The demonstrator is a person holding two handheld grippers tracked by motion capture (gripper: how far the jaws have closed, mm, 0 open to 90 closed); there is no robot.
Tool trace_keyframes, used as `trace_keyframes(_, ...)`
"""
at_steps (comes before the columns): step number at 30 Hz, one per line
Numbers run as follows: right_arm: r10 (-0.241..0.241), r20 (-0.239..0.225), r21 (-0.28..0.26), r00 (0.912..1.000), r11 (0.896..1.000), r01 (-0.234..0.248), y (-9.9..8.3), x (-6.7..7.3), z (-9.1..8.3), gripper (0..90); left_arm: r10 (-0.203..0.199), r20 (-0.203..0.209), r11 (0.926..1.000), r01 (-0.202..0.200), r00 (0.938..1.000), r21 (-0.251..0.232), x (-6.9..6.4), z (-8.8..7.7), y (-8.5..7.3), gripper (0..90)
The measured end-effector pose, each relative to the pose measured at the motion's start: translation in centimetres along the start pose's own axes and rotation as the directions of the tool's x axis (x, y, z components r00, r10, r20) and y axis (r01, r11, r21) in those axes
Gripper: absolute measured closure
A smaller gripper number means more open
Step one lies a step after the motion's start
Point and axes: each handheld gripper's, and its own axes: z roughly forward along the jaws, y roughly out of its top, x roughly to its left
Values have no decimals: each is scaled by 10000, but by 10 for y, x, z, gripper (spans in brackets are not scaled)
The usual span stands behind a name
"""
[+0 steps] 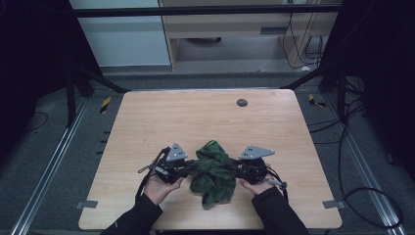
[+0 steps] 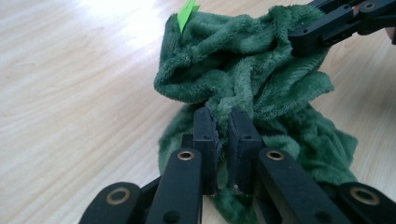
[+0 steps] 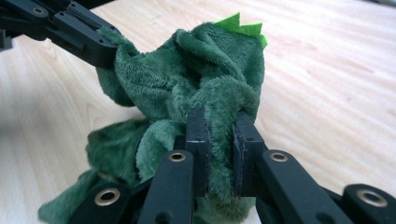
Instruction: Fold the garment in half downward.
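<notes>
L gripper (image 1: 188,169) & R gripper (image 1: 236,170), lower centre of frame, both clamping green cloth (image 1: 213,169); prob. lifting/spreading it.

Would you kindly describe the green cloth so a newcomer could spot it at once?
On the wooden table, look near the front edge, between the two hand-held grippers. The cloth is a crumpled, fuzzy dark green heap, pinched by the left gripper and the right gripper. A bright green tag sticks up from it.
</notes>
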Motion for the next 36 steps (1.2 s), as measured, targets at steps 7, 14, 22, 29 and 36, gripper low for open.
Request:
trace_keyframes(7, 15, -156, 304, 9999, 9995, -10, -9, 6, 0, 791, 39, 190, 9997, -44, 9998, 248, -7, 1, -12, 831)
trace_keyframes(14, 94, -295, 581, 9995, 9983, -77, -17, 11, -2, 759, -13, 340, 9985, -5, 9994, 544, -13, 5, -22, 830)
trace_keyframes(22, 528, -348, 1136, 9980, 9923, -486, -28, 13, -5, 737, -131, 561, 9955, 77, 9983, 947, -18, 10, -32, 830)
trace_keyframes(29, 661, -322, 1429, 9973, 9879, -608, -35, 15, -6, 741, -68, 574, 9929, -1, 9983, 1190, -20, 10, -39, 830)
trace_keyframes(36, 765, -348, 1905, 9965, 9793, -685, -43, 16, -2, 746, -32, 601, 9917, -45, 9982, 1281, -22, 12, -44, 830)
